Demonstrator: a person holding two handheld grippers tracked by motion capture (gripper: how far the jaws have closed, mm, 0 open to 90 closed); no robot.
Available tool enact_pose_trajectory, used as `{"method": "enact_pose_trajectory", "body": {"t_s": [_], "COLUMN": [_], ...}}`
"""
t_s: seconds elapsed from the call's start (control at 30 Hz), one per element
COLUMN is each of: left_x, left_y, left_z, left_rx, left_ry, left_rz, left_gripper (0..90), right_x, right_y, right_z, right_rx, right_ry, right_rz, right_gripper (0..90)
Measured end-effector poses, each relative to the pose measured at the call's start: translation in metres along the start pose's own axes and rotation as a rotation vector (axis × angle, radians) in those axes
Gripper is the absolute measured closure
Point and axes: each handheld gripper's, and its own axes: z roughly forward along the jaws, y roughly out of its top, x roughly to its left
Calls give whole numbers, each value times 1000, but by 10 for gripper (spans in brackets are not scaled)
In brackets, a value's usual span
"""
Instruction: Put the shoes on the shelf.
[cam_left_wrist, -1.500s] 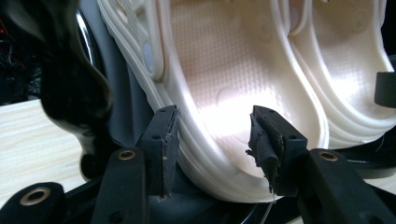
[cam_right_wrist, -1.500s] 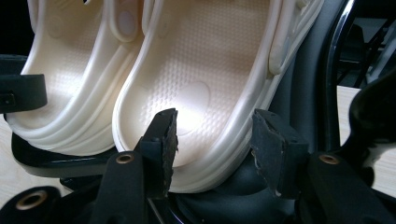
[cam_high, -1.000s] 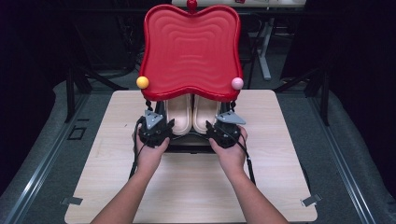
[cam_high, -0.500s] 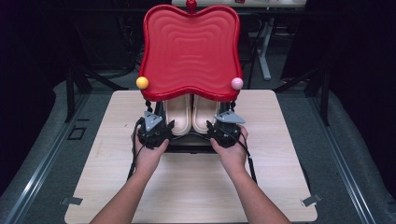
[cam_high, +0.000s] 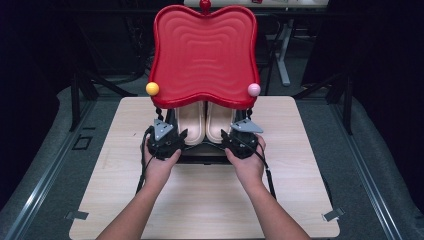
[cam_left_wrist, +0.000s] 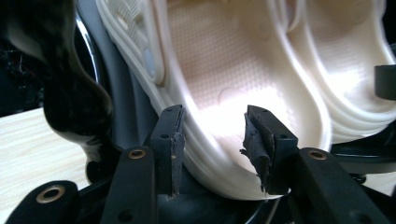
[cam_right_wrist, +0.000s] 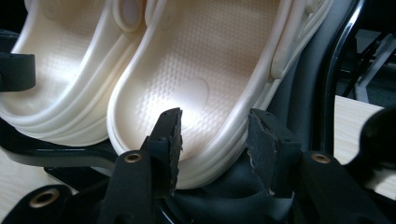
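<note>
Left tool (cam_high: 172, 141) jaws just opened, straddling heel of left clog (cam_left_wrist: 224, 88), pads off. Right tool (cam_high: 235, 141) part-open around heel of right clog (cam_right_wrist: 187, 79). Clogs side by side on black rack (cam_high: 202, 152) under red lid (cam_high: 204, 55), long axes pointing away from hands.

The red lid (cam_high: 205, 55) hides the toes of both cream clogs (cam_high: 191, 125).

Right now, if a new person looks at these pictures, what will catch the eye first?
The big red lid, standing open at the far side of the table, catches the eye first, with a yellow ball and a pink ball at its lower corners. Under it, two cream clogs lie side by side. The left gripper and right gripper point at their heels.
</note>
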Motion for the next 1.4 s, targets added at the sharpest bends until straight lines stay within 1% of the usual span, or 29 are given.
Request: {"method": "enact_pose_trajectory", "body": {"t_s": [0.03,0.17,0.33,0.4,0.47,0.53,0.57,0.6,0.67,0.7,0.73,0.8,0.83,0.87,0.9,0.97,1.0,1.03,1.07,1.13,1.2,1.23,1.3,1.37,1.4], "left_x": [-1,-2,-3,-4,-5,-5,-5,-5,-3,-2,-2,1,1,4,5,8,8,11,11,16,18,21,24,28,28], "left_y": [1,2,3,4,4,4,4,4,3,2,2,0,0,-2,-3,-4,-4,-6,-6,-11,-13,-17,-23,-29,-29], "left_z": [-2,-4,-9,-11,-16,-18,-22,-24,-29,-31,-31,-38,-38,-42,-44,-49,-49,-54,-54,-63,-65,-69,-73,-78,-78], "left_rx": [-6,-3,-7,-15,-18,-20,-18,-20,-18,-21,-21,-22,-22,-20,-21,-20,-20,-18,-18,-17,-9,0,8,14,14], "left_ry": [-2,-11,-18,-22,-37,-43,-50,-51,-57,-55,-55,-61,-61,-61,-59,-60,-60,-60,-60,-60,-59,-58,-57,-64,-64], "left_rz": [4,10,6,7,5,4,9,7,1,2,2,-3,-3,1,0,-3,-3,-2,-2,-7,-7,-5,-6,0,0], "left_gripper": [573,563,544,533,526,526,526,526,519,518,514,501,494,485,477,464,460,455,450,439,425,419,410,398,394], "right_x": [0,1,1,1,1,1,1,0,-1,-2,-2,-6,-7,-9,-10,-13,-14,-16,-17,-20,-21,-25,-27,-30,-30], "right_y": [0,0,2,2,2,2,2,1,0,-1,-1,-4,-5,-6,-7,-8,-9,-10,-11,-14,-16,-21,-26,-31,-31], "right_z": [-1,-4,-10,-13,-17,-18,-21,-22,-26,-27,-27,-33,-35,-38,-40,-44,-46,-48,-50,-55,-57,-63,-67,-72,-72], "right_rx": [-5,-11,-20,-28,-36,-36,-29,-31,-27,-38,-38,-24,-25,-22,-28,-22,-22,-18,-12,10,7,17,17,33,33], "right_ry": [-1,-5,-2,2,10,10,13,17,18,22,22,23,26,23,26,27,30,36,42,48,53,51,53,57,57], "right_rz": [0,0,-3,-5,-6,-13,-28,-31,-41,-34,-34,-41,-42,-43,-41,-45,-42,-44,-45,-65,-71,-86,-87,-101,-101], "right_gripper": [543,537,530,525,507,501,492,488,479,475,475,470,467,464,462,450,441,433,425,409,401,386,375,366,366]}}
